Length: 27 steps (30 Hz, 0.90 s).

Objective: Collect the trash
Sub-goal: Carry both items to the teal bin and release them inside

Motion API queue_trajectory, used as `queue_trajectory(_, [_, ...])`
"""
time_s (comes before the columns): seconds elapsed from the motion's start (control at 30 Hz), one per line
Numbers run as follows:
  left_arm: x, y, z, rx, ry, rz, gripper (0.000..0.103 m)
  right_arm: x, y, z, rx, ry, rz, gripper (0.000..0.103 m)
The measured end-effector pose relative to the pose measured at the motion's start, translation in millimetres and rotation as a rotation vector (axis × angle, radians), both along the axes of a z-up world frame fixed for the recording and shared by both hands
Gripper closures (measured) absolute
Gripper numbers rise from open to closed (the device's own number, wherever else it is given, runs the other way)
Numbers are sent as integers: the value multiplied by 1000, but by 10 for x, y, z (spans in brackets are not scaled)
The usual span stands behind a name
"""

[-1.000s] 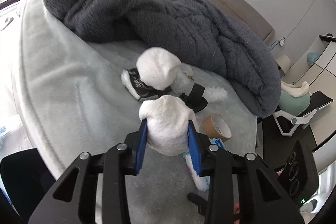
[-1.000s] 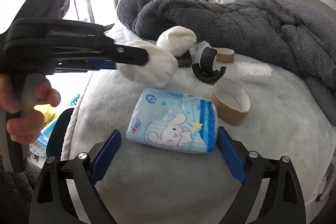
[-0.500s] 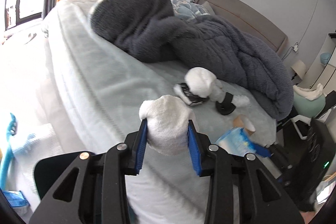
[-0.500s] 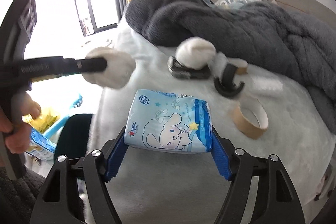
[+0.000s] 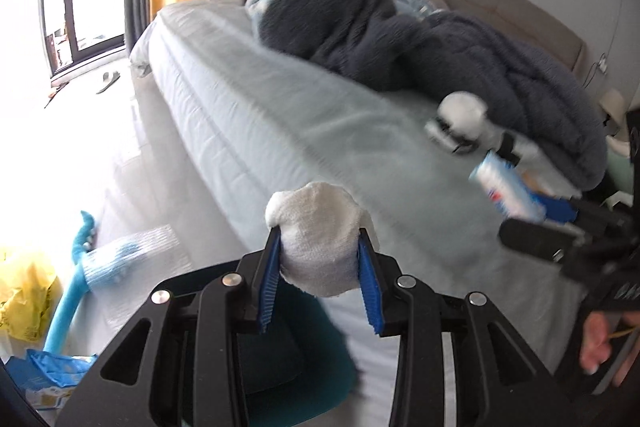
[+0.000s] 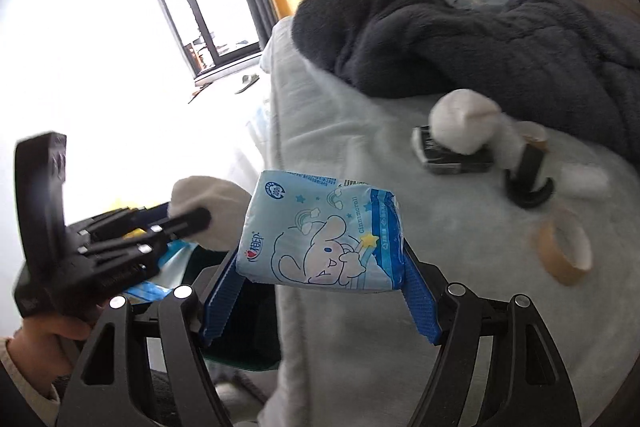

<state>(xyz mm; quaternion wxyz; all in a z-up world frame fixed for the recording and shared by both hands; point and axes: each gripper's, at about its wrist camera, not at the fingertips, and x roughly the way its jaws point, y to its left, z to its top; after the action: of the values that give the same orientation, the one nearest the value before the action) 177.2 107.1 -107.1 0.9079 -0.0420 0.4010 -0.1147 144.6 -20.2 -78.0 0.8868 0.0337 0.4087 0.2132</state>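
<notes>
Beside the bed's near edge, lifted clear of the pale bedspread (image 6: 360, 155), two pieces of trash are in the air. The blue tissue pack (image 6: 320, 239), a soft printed plastic pouch with a cartoon on it, is pinched end to end by the right gripper (image 6: 320, 291), whose jaws have just been closing and now press on its two short sides. It looks light and squashy, and the film is probably slick, so the hold across the ends seems sound only while the pads keep squeezing; a grip nearer its middle would likely buckle it.

Left of the bed's edge and lower, the left gripper (image 5: 320, 279) is closed narrowly on a white wad of crumpled paper towel (image 5: 316, 239), which bulges above the blue pads. That wad should be nearly weightless and compressible, with no risk of breakage.

Below the bed's edge a dark teal bin (image 5: 288, 355) sits under the left gripper, with yellow and blue wrappers on the floor farther left.

Back on the bed, near the grey blanket (image 6: 480, 39), lie another white wad (image 6: 460, 123), a dark packet (image 6: 444, 155), a black ring (image 6: 528, 187) and a brown tape roll (image 6: 560, 251).
</notes>
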Motion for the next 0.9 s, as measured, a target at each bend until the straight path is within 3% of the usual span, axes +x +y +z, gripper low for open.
queue_trajectory(0.47, [-101, 474, -754, 65, 229, 41, 64, 221, 780, -121, -33, 66, 141, 29])
queue_trajectory(0.77, [-187, 740, -1156, 25, 371, 60, 64, 380, 1176, -376, -47, 134, 210, 29])
queue_trajectory(0.9, [-195, 789, -1195, 23, 393, 67, 56, 440, 1313, -480, -58, 146, 236, 29])
